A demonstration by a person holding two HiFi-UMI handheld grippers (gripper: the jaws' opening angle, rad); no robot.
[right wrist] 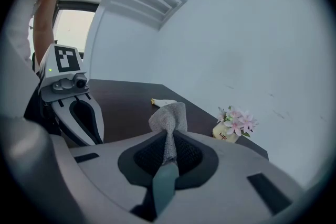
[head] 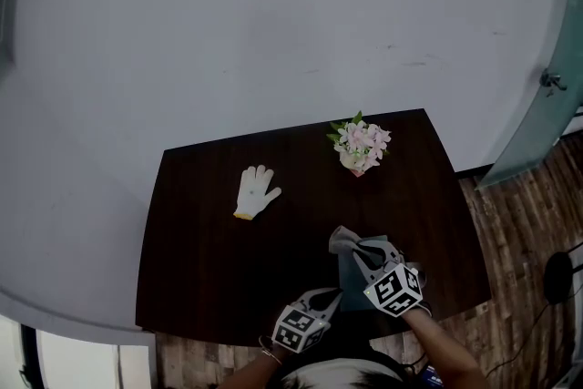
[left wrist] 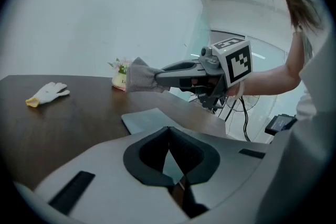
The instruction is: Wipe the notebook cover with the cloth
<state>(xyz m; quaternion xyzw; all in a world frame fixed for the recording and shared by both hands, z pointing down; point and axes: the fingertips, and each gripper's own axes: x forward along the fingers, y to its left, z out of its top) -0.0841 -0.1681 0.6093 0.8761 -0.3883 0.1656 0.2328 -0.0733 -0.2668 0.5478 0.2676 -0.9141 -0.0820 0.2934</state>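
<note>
One word reads: "Life", printed on the flower pot (right wrist: 223, 135). The left gripper's cube (right wrist: 65, 59) and the right gripper's cube (left wrist: 239, 60) carry black-and-white square codes, with no letters or numbers.

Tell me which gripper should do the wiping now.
Right. The right gripper is already shut on the cloth and holds it close to the notebook. The left gripper is shut with no cloth in it, and the notebook lies just ahead of it.
</note>
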